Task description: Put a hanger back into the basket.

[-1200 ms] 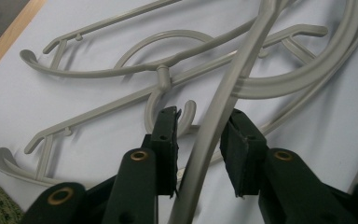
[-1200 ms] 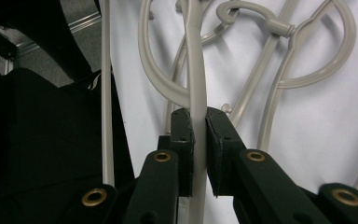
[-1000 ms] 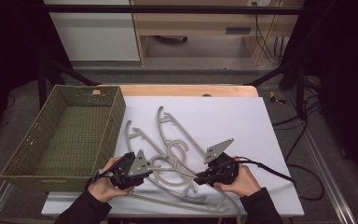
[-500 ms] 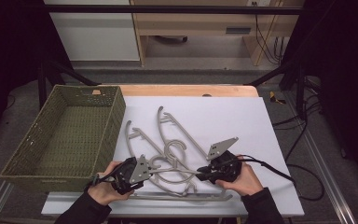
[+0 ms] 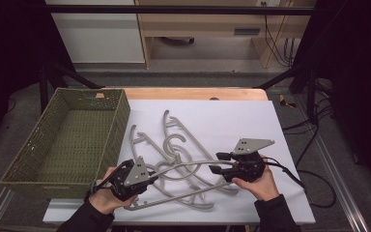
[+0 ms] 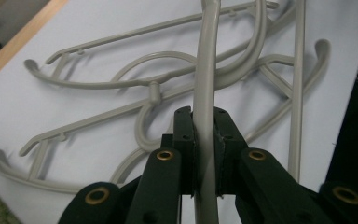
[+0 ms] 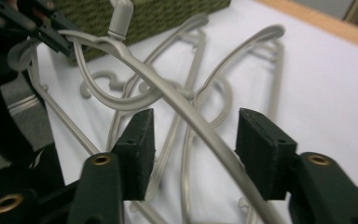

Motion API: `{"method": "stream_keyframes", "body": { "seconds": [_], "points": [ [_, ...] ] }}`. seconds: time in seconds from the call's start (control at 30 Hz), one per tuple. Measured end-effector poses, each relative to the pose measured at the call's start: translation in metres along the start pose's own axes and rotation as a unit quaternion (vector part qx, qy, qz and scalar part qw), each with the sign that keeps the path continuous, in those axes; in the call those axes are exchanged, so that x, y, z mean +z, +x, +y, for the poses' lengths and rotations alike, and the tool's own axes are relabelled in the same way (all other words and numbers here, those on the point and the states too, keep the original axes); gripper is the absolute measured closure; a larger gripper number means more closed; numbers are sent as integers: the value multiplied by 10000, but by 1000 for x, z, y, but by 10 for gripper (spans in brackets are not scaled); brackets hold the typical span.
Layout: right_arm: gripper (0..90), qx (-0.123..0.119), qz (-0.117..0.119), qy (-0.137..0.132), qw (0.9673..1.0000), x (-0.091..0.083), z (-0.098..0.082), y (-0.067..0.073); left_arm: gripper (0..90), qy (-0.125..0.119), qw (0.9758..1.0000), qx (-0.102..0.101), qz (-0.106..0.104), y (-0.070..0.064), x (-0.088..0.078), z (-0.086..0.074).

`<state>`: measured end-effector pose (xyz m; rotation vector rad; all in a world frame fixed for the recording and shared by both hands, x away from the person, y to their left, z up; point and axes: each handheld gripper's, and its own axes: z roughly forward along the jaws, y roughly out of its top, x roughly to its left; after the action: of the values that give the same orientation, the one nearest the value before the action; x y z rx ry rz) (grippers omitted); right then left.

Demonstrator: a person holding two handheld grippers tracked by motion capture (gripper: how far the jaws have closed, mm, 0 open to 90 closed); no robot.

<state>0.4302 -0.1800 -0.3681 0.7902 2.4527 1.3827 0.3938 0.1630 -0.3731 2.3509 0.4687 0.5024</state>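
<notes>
Several grey plastic hangers point(image 5: 174, 140) lie tangled on the white table top point(image 5: 251, 116). One hanger point(image 5: 188, 164) is raised at its arm, which spans between my two grippers. My left gripper point(image 5: 150, 175) is shut on that arm point(image 6: 206, 70), and its pads point(image 6: 186, 135) press on both sides of the bar. My right gripper point(image 5: 215, 163) stands open after its jaws have just been opening. The same arm point(image 7: 158, 88) runs through the gap of the right gripper point(image 7: 198, 137) without touching either pad. The left gripper point(image 7: 51, 35) holds the far end near the hook.
A green woven basket point(image 5: 118, 125) stands at the left, its wall close to the hangers and the left hand. The table's wooden far edge point(image 5: 193, 94) lies beyond the pile. A black cable point(image 5: 290, 174) trails right from the right gripper.
The right gripper's jaws have opened off the hanger arm and the hand has drawn a little to the right and up. The left gripper has closed tight on the arm and stayed in place.
</notes>
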Motion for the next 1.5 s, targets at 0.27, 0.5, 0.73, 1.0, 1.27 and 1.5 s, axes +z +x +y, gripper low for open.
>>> {"method": "stream_keyframes", "body": {
  "seconds": [0.27, 0.5, 0.73, 1.0, 1.27, 1.5],
  "points": [
    [272, 319, -409, -751, 9958, -21, -4, -10, 822, -216, 9973, -594, 381, 13, -10, -3],
    [126, 610, -868, -1046, 9888, -37, -13, -19, 821, -346, 9926, -920, 708, 27, -25, -4],
    [56, 716, -1180, -1069, 9846, -42, -18, -23, 821, -582, 9876, -1140, 913, 38, -46, -4],
    [45, 764, -1263, -1129, 9826, -44, -20, -23, 821, -835, 9812, -1307, 1145, 60, -73, -6],
    [42, 813, -1312, -1039, 9825, -44, -28, -26, 820, -816, 9775, -1443, 1308, 88, -94, -9],
    [39, 804, -1318, -1059, 9823, -45, -28, -26, 820, -833, 9731, -1539, 1496, 113, -109, -16]
  ]
}}
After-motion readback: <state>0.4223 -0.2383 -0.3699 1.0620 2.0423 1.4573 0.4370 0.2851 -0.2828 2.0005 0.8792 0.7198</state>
